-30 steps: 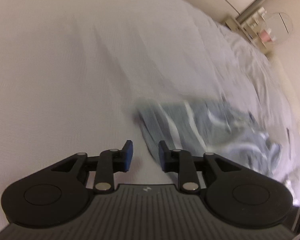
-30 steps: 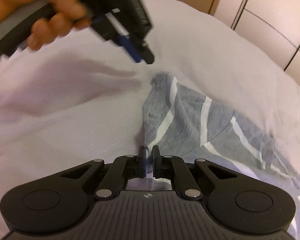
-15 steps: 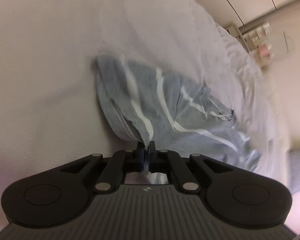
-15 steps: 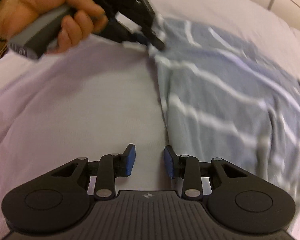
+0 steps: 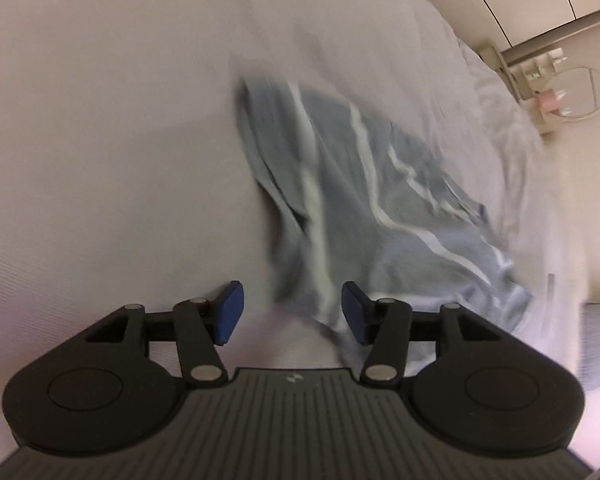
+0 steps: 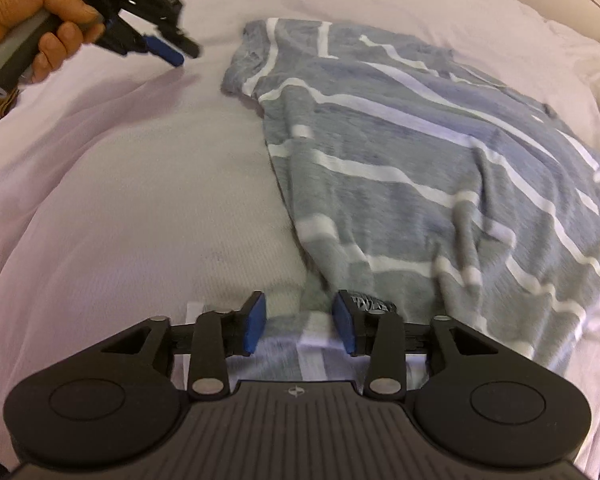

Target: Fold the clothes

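A grey knit garment with thin white stripes [image 6: 440,168] lies spread but rumpled on a pale, lightly creased bed sheet [image 6: 140,200]. Its stripes run slantwise across the cloth and bend where the fabric buckles into soft ridges. One narrow end [image 6: 256,52] is bunched and partly folded over itself; from there the left edge runs in a long diagonal toward the near end. In the left wrist view the same cloth [image 5: 380,200] is blurred, so its near edge seems slightly lifted from the sheet.
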`<move>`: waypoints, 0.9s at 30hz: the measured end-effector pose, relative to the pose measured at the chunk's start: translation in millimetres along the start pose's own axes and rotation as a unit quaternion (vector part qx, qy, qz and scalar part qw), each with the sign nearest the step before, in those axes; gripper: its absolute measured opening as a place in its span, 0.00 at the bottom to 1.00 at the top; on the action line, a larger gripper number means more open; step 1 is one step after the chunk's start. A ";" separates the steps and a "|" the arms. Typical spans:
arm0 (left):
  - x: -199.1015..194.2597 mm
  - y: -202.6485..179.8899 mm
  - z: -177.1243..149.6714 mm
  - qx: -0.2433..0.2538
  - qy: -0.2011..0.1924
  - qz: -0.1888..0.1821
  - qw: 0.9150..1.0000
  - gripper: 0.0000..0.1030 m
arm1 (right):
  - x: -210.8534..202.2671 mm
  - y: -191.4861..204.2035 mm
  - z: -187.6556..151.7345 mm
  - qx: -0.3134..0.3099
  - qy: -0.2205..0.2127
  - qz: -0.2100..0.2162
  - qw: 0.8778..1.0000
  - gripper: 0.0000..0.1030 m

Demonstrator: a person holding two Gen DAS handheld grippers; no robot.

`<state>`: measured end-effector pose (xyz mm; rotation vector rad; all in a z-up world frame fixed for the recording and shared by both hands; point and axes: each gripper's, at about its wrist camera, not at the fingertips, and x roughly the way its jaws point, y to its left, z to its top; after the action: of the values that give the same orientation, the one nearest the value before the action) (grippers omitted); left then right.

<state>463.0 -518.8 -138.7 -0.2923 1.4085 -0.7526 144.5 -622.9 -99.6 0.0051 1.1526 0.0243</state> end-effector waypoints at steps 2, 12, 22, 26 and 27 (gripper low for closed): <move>14.7 -1.6 -3.1 -0.007 0.003 -0.001 1.000 0.27 | -6.1 0.3 -7.1 0.009 0.002 -0.001 1.000 0.43; -39.1 -3.8 -6.4 0.048 -0.055 0.130 0.989 0.00 | -31.3 -28.8 -48.6 0.079 0.038 -0.019 0.996 0.44; -55.5 -72.2 -103.8 0.226 0.046 0.030 0.973 0.34 | -70.4 -86.9 -98.8 0.211 0.045 -0.018 0.976 0.46; -24.2 -118.8 -164.8 0.336 0.110 -0.024 0.935 0.42 | -79.4 -101.5 -125.5 0.261 0.055 -0.015 0.964 0.47; -14.0 -127.4 -178.5 0.363 0.123 -0.022 0.923 0.42 | -81.7 -102.3 -132.2 0.269 0.058 -0.014 0.961 0.47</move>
<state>254.9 -560.7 -82.0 0.3628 1.2553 -1.3233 -7.8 -728.1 -80.4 0.4754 1.2457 -0.3174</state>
